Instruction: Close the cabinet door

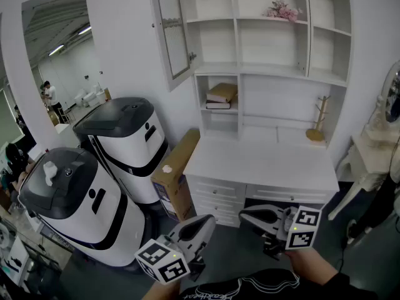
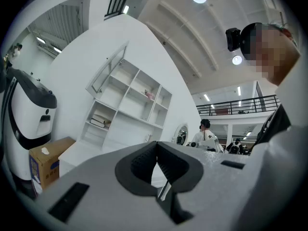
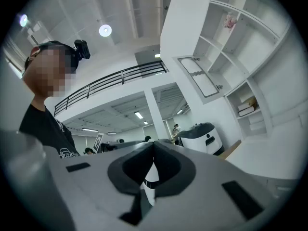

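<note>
Writing: no brand or label can be read; blue print on the cardboard box is too small to make out. Black-and-white square markers are seen on the gripper cubes.
Cabinet door: white frame, glazed panel with thin bars, small knob on the free edge. It is hung at the upper left of the white cabinet and is swung out to the left, so it stands open.
Left gripper: jaws are brought fully together, nothing is held between them; it is held low, well apart from the door.
Right gripper: jaws are closed tip to tip, nothing is gripped; it is held low beside the left one.
Counts: one open door; two grippers, one marker cube on each; two white-and-black machines left of the desk; one cardboard box leaned between the nearer machine and the desk.
On shelves: one stack of books in the cubby under the door; one bunch of pink flowers on the upper shelf.
On desk: one wooden peg stand at the right rear.
</note>
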Demonstrator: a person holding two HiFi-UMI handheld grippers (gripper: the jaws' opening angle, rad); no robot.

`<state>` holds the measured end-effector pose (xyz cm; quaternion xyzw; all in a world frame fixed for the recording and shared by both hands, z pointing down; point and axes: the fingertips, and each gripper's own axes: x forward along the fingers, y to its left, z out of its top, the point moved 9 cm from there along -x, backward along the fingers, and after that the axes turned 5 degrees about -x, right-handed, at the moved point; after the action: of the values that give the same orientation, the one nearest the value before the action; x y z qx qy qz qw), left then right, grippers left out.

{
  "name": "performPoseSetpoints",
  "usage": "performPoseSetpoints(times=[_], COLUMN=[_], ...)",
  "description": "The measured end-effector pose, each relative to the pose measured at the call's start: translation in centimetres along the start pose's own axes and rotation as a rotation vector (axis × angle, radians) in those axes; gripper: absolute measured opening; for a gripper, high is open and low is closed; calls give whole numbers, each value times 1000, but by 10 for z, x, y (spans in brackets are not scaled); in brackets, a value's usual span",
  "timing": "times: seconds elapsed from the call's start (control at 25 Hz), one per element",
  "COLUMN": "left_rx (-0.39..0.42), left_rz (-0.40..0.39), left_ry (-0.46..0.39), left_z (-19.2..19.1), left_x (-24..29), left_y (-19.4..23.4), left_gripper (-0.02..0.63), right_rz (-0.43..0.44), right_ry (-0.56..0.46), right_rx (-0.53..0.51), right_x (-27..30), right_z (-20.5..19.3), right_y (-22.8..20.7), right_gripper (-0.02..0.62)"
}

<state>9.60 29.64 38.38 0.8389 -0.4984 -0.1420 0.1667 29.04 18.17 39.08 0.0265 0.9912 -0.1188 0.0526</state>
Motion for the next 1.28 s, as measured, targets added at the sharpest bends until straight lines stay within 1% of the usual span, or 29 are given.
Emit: performPoseSetpoints(times=[0.16,0.4,0.6,0.76,1.0,1.12,1.28], left_rx=[11,8,-9,-25,-34,-46,-72], left_rz=[12,37,71,94,123,143,160], left_ry=[-11,-28,-46,-52,-45,-32,-15], left_z=[4,4,-2,-4,-7,-8,-2], left_x=[-12,-38,-55,-61,-61,-57,-41], left_y=[11,21,32,40,60,80,117], left_gripper=[5,5,5,5,5,5,5], right_rz=[-14,-11,15,34,51,67,77], right_ry=[2,22,83,110,109,117,113], right_rx=[-21,-17,-15,-9,16,37,70], right_x=[11,28,46,59,79,96,120], right_z=[-1,-12,-26,-33,-39,-45,-47], right_y=[2,15,21,19,-5,-25,-64], right_gripper=[6,6,6,6,6,6,6])
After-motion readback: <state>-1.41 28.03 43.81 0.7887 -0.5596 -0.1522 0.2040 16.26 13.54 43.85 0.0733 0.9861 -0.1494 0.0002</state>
